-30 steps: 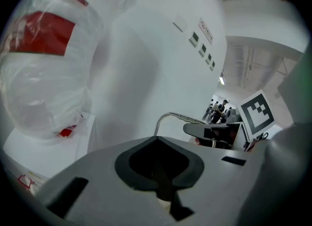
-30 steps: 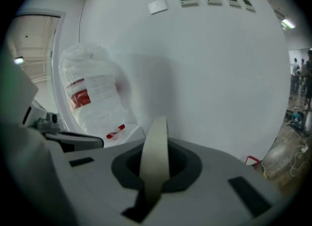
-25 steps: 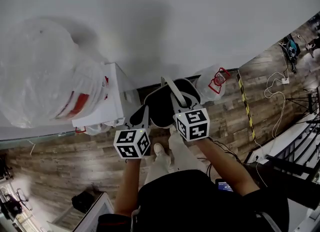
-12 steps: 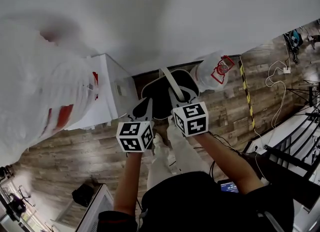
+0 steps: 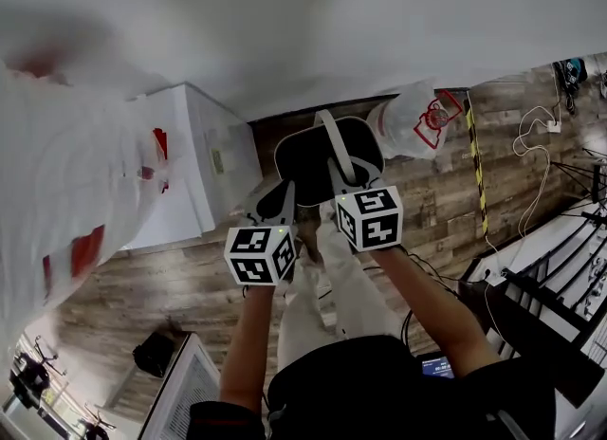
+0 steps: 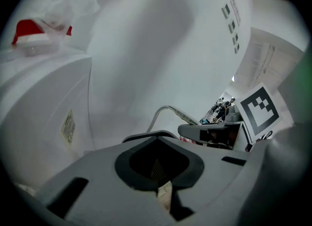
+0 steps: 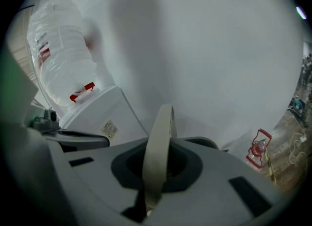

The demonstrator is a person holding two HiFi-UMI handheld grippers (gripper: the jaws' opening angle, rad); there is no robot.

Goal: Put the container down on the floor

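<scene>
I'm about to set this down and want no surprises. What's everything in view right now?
container: one, black with a pale handle, held in front of the person, near the wall
cabinet: one, white, left of the container, against the wall
wrapped bundle: one, clear plastic with red marks, above the cabinet at far left
bag: one, white with red print, on the floor right of the container
tape strip: one, yellow and black, on the floor at right
cables: several, pale, far right
dark bag: one, black, lower left
floor: brown wood planks
left tongs: closed at the container's rim
right tongs: closed on the handle
</scene>
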